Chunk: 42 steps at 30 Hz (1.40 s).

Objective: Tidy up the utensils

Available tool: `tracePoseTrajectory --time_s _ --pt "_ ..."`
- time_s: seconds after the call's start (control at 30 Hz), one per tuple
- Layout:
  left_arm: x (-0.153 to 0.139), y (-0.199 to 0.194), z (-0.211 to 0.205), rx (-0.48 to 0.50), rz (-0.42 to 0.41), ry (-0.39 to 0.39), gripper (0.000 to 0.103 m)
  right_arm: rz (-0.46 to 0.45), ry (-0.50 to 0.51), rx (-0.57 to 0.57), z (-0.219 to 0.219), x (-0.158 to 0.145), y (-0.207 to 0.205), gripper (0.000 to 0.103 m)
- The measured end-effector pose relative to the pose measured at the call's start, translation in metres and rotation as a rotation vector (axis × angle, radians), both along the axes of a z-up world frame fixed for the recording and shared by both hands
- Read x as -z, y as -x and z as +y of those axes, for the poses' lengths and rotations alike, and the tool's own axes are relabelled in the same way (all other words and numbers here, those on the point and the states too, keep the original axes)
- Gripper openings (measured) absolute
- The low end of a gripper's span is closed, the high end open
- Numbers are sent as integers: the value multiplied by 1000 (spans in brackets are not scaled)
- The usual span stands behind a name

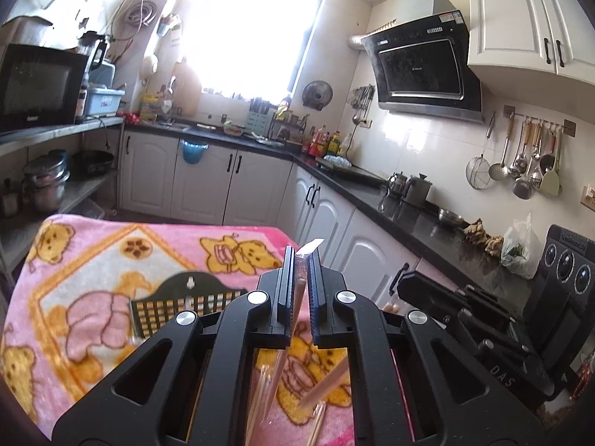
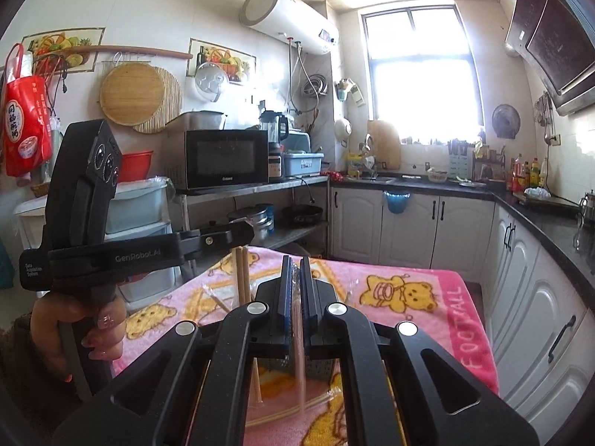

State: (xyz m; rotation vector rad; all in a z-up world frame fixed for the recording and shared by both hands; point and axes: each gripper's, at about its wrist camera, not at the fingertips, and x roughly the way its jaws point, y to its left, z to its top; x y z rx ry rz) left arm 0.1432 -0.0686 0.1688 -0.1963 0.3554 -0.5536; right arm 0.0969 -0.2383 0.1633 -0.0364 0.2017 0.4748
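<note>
Both grippers, left [image 1: 300, 290] & right [image 2: 296, 297], clamp wrapped chopsticks [image 1: 305, 256].

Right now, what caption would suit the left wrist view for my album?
Left gripper shut on wrapped chopsticks above a pink bear blanket, black utensil rack behind.

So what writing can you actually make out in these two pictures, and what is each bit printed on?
"GenRobot.AI": side of the left tool's black arm.
"Data Acquisition System": small print on the end of the same arm.
"DAS": body of the right tool.
"FOOTBALL": red edge of the pink blanket.
"Galanz", roughly: microwave, small.
Red bag: large Chinese characters, which I cannot read reliably.
Cooker hood stickers and logo: too small.
</note>
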Motion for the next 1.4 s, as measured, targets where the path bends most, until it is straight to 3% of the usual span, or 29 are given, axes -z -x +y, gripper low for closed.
tracePoseTrajectory --time_s 0.6,0.93,1.17,1.4 --pt "-49 -29 19 -28 -81 56 4 -75 -20 -7 14 -27 -16 4" --pt "-84 -50 26 -90 -154 78 4 -159 -21 -14 27 -58 -34 4" --pt "-88 -61 39 -166 -197 58 4 -185 -31 -12 34 -75 -58 4" --pt "-72 -81 59 -214 -152 65 4 -187 -34 24 34 -80 -85 4"
